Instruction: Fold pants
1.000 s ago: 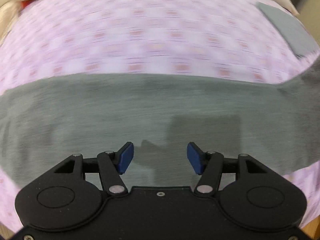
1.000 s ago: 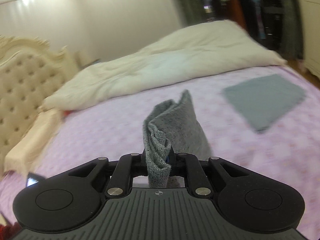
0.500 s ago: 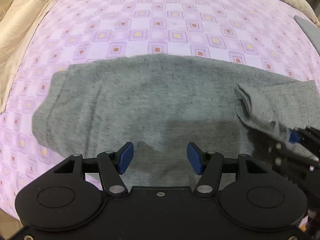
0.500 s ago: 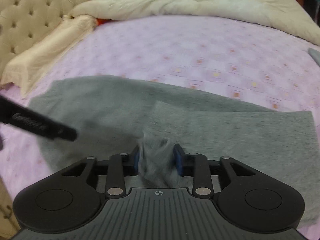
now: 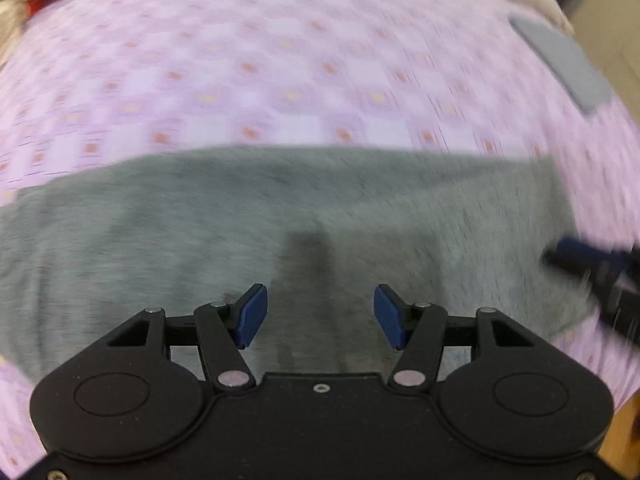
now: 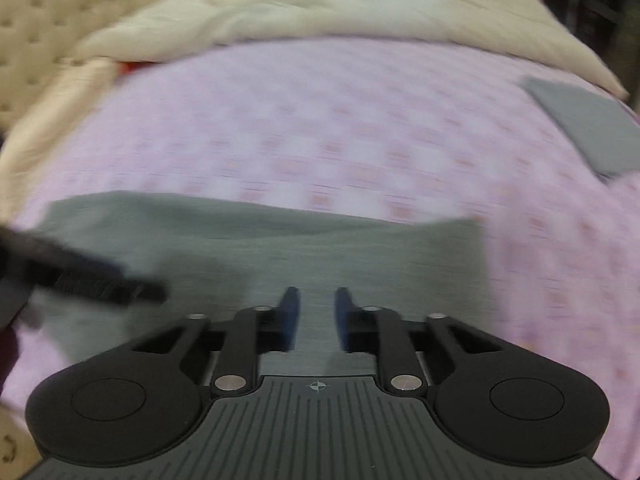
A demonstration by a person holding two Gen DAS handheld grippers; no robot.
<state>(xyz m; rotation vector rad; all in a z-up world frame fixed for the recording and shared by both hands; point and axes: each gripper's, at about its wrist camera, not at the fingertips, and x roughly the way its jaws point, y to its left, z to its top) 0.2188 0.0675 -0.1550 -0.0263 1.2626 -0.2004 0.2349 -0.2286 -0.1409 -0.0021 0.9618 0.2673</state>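
The grey pants (image 5: 280, 224) lie flat in a folded band across the near part of the purple patterned bed sheet (image 5: 280, 72); they also show in the right wrist view (image 6: 280, 248). My left gripper (image 5: 319, 318) is open and empty just above the pants' near edge. My right gripper (image 6: 317, 312) is open and empty over the pants, and appears blurred at the right edge of the left wrist view (image 5: 592, 264). The left gripper shows blurred at the left of the right wrist view (image 6: 80, 276). Both views are motion-blurred.
A folded grey garment (image 5: 564, 64) lies at the far right of the sheet, also in the right wrist view (image 6: 588, 128). A cream duvet (image 6: 320, 12) is bunched along the far side. A tufted headboard (image 6: 36, 8) stands at the left.
My right gripper opened and let go of the pants' end, which now lies flat on the folded pants. Both grippers have moved, blurring the views.
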